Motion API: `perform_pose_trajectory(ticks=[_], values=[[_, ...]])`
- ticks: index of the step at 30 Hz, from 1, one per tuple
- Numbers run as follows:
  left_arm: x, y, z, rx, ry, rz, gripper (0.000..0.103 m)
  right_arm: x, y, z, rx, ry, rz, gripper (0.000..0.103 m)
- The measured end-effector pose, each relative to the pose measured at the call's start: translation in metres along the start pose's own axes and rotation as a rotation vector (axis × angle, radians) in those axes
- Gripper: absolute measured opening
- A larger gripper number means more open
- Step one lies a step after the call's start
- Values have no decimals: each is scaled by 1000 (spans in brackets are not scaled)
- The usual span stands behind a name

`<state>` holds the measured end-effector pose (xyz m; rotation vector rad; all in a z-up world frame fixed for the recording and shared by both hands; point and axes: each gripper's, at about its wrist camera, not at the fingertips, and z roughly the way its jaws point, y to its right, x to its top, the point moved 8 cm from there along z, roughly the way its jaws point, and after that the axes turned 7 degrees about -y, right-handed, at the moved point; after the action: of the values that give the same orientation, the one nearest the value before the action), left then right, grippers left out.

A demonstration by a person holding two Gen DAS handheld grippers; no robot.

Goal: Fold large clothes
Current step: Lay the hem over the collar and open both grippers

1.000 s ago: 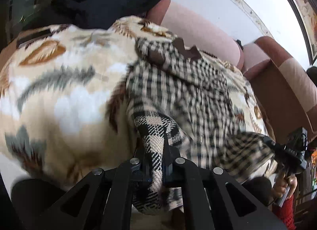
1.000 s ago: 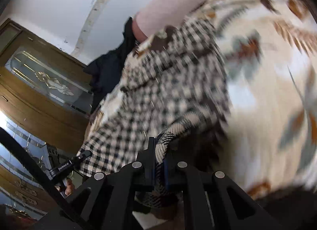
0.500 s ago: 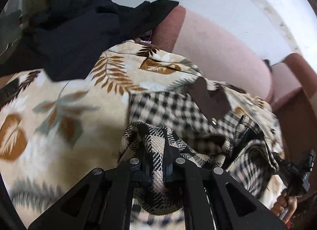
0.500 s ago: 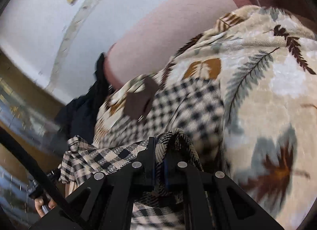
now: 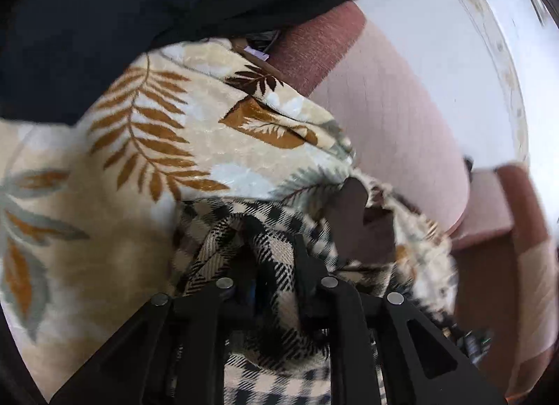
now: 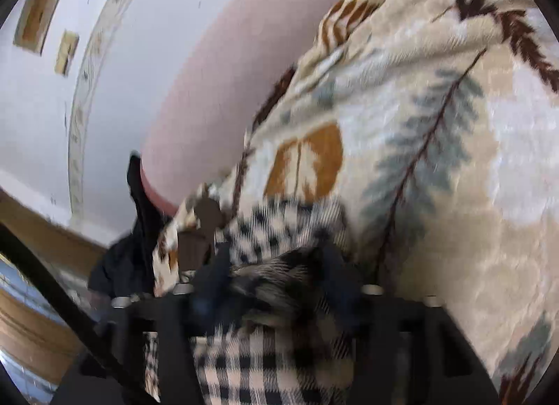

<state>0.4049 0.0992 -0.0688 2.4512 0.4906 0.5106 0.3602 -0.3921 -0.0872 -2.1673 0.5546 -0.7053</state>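
A beige and black checked garment [image 5: 276,258] with a brown collar [image 5: 360,230] lies on a leaf-print blanket [image 5: 139,160] over a sofa. My left gripper [image 5: 276,265] has its fingers spread a little, with a fold of the checked cloth still lying between them. In the right wrist view the same garment [image 6: 265,363] bunches between the fingers of my right gripper [image 6: 272,279], which stand wide apart; that view is blurred. Both grippers are low over the blanket near the sofa back.
A pink sofa backrest [image 5: 394,118] runs behind the blanket and also shows in the right wrist view [image 6: 216,97]. A black garment [image 5: 122,10] lies heaped at the far left. A brown sofa arm [image 5: 499,265] stands at the right. White wall behind.
Both grippers carried the garment's edge forward toward the sofa back, folding it over itself. Both sets of fingers have parted from their tight pinch on the cloth.
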Motion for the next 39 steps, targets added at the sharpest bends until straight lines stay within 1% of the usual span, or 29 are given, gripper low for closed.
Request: perform_pose_trajectory(ticks=[2,5,6,7,8,9,11,12,14,17,18,19,21,22,23,25,27,29,30,31,32,33,34,36,37,39], values=[[4,-2,5,-10,-14,-36,15,12,6,-6,28,32,34,67],[10,-2,7,-37,-19,-70,17,17,11,-11,15,50,47,67],[11,-1,7,-57,-20,-90,25,17,13,-12,7,49,45,67],[13,-2,6,-76,-16,-109,37,16,12,-13,1,46,41,67],[14,-4,4,-88,-2,-131,44,14,10,-12,-6,42,30,67],[17,-6,-1,-95,28,-162,53,13,7,-13,-13,40,18,67],[23,-10,-10,-114,66,-203,55,10,-2,-15,-35,41,-23,67],[23,-10,-14,-125,69,-211,55,8,-7,-15,-44,43,-44,67],[23,-9,-21,-115,75,-194,55,5,-22,-17,-64,52,-98,67],[13,-7,-36,-35,82,-96,60,-2,-42,-22,-84,71,-171,67],[3,-5,-43,8,79,-42,62,-5,-48,-22,-88,71,-190,67],[-3,-6,-47,36,79,-14,64,-10,-54,-20,-94,63,-213,67],[-27,-10,-57,140,77,86,67,-22,-62,-15,-109,35,-254,67],[-34,-14,-60,173,75,115,67,-28,-64,-13,-118,22,-272,67],[-49,-20,-60,225,67,165,67,-37,-67,-10,-137,0,-297,67],[-69,-33,-56,272,40,217,67,-51,-70,-6,-163,-39,-336,67],[-93,-52,-41,300,-13,245,67,-66,-73,-6,-190,-70,-377,67],[-106,-62,-29,291,-47,257,67,-80,-78,-12,-224,-88,-421,67],[-113,-63,-21,272,-68,274,60,-85,-78,-16,-238,-88,-433,67],[-116,-61,-20,265,-73,292,38,-88,-78,-21,-251,-86,-443,67],[-120,-56,-19,241,-96,316,22,-92,-78,-30,-266,-81,-451,67],[-122,-52,-21,222,-120,311,10,-94,-76,-36,-280,-74,-453,67],[-121,-51,-29,239,-109,309,5,-94,-72,-44,-302,-61,-453,67],[-121,-45,-52,286,-76,358,5,-90,-60,-58,-346,-39,-435,67],[-122,-46,-58,298,-71,358,5,-88,-50,-64,-366,-34,-411,67],[-129,-51,-73,291,-67,337,5,-84,-32,-71,-390,-36,-372,67]])
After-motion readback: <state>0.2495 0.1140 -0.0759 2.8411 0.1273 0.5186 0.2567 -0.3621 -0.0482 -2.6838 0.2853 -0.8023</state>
